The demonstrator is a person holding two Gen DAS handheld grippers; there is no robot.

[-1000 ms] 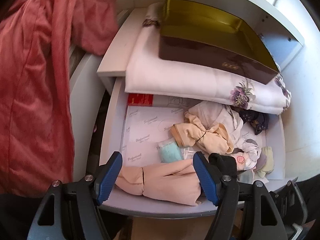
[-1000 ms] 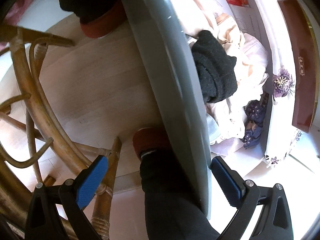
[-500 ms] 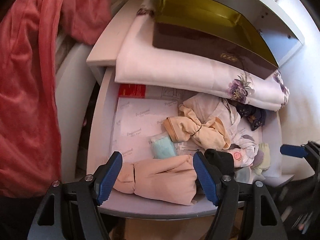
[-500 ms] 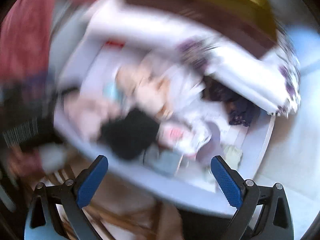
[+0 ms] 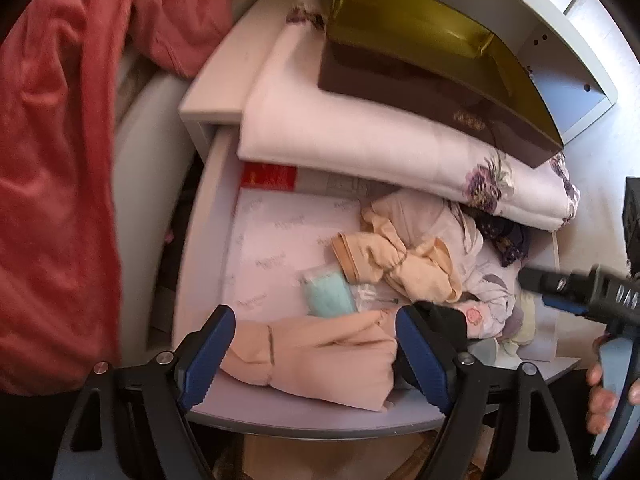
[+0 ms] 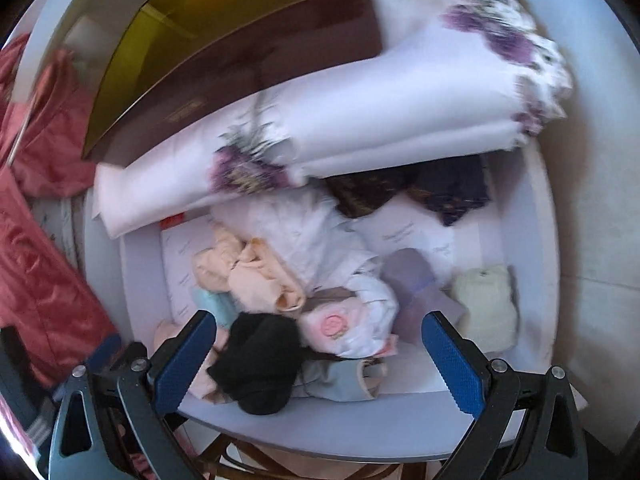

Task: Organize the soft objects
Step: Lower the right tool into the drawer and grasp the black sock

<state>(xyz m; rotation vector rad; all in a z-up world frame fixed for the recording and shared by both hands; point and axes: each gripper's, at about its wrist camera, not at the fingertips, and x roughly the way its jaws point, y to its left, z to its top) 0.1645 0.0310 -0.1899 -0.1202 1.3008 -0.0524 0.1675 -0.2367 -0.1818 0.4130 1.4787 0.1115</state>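
Peach bundle (image 5: 316,360) between parted left fingers (image 5: 208,356).

A brown-and-gold rigid box (image 5: 420,64) lies on a folded white floral quilt (image 5: 360,136), which overhangs the open white drawer (image 5: 208,248) of small garments.

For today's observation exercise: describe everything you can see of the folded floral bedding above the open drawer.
The floral bedding is a thick, soft-looking pale pink fold printed with purple flowers near one end. It lies flat on the white shelf, its front edge overhanging the drawer and its clothes. A dark brown box with a gold interior rests on top. Neither tool touches it.
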